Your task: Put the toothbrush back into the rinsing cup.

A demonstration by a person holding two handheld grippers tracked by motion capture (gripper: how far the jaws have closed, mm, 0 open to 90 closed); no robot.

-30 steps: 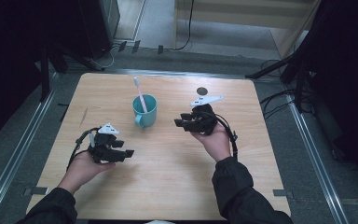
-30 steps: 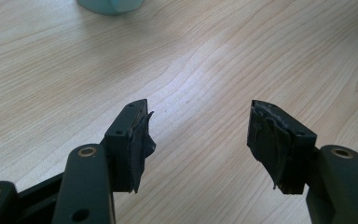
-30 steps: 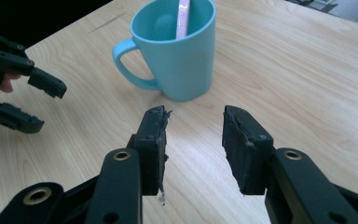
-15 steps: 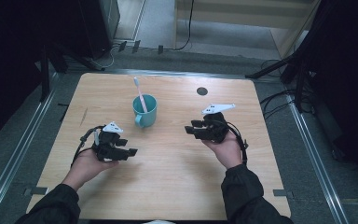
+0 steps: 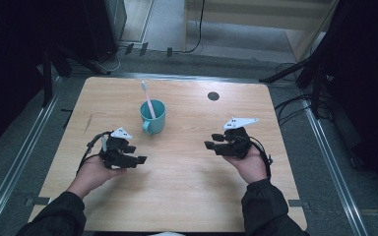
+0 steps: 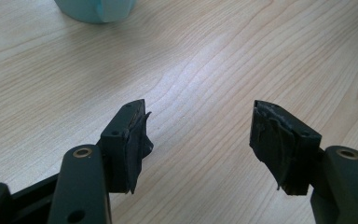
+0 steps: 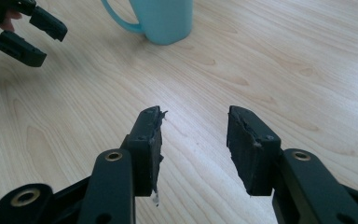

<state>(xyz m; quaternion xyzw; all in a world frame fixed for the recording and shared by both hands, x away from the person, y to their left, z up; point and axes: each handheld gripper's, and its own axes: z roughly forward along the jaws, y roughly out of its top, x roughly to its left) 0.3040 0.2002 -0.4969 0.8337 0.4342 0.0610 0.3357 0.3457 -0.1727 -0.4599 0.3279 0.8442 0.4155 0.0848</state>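
Note:
A teal mug (image 5: 152, 118) stands on the wooden table (image 5: 192, 196) with a white and pink toothbrush (image 5: 147, 98) leaning in it. My left gripper (image 5: 135, 154) rests in front of the mug and to its left, pointing right. Its jaws have just been opening and stand open over bare wood (image 6: 200, 135); the mug's base (image 6: 95, 9) is ahead. My right gripper (image 5: 212, 141) is well to the right of the mug, pointing left. Its jaws have also just been opening, with nothing between them (image 7: 193, 135). The mug (image 7: 165, 18) and the left gripper (image 7: 28, 30) show beyond.
A dark round hole (image 5: 213, 96) sits in the table near its far right corner. Metal rails (image 5: 19, 162) run along the floor on both sides. Cables (image 5: 295, 105) lie on the floor at the right, and dark stands are at the back.
The right gripper has moved from close beside the mug to the right and nearer the person, its jaws wider. The left gripper's jaws have also widened; that hand has stayed in place.

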